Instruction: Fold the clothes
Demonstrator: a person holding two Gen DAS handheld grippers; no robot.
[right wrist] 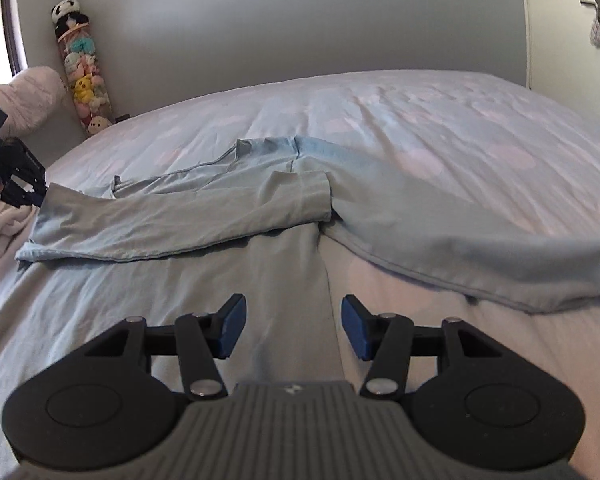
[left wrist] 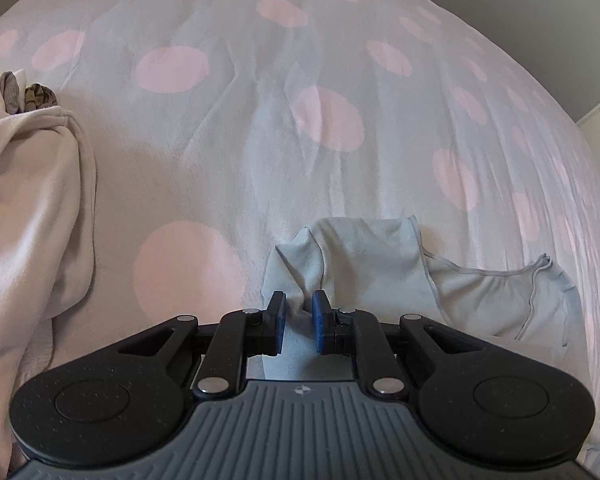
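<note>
Left tongs [left wrist: 299,322] are clamped on a fold of the pale blue shirt [left wrist: 364,256] at lower centre; right tongs [right wrist: 293,326] stand apart over the shirt on the bed [right wrist: 440,120].

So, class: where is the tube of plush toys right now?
In the right wrist view, the tube of plush toys stands upper left against the grey wall, beside the bed.
</note>
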